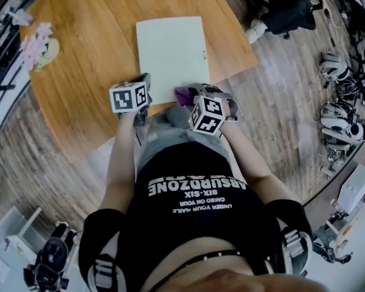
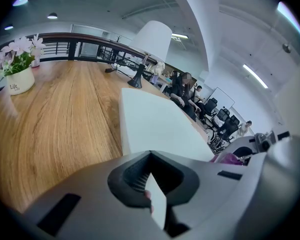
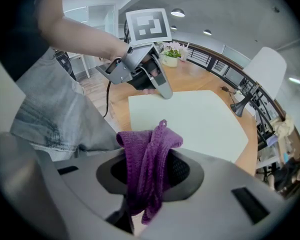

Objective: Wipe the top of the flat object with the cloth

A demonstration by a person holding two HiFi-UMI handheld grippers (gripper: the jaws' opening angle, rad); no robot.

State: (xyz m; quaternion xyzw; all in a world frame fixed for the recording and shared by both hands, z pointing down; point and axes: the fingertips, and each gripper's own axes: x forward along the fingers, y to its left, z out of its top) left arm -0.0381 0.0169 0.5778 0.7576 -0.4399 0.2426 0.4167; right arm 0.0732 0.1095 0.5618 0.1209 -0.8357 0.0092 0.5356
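Observation:
The flat object (image 1: 170,53) is a pale rectangular board lying on the wooden table (image 1: 85,47). My left gripper (image 1: 145,90) is at the board's near left corner, and in the left gripper view (image 2: 152,204) its jaws are shut on a thin white edge of the board (image 2: 155,126). The right gripper view shows that left gripper (image 3: 162,91) touching the board (image 3: 195,119). My right gripper (image 3: 145,194) is shut on a bunched purple cloth (image 3: 147,154), held just off the board's near edge. In the head view the cloth (image 1: 184,94) peeks out beside the right gripper (image 1: 193,93).
A white pot of pink flowers (image 2: 17,71) stands at the table's left side (image 1: 41,47). A lamp with a black base (image 2: 136,80) is past the board's far end. People sit at desks beyond the table. Headsets and gear lie on the floor at right (image 1: 344,117).

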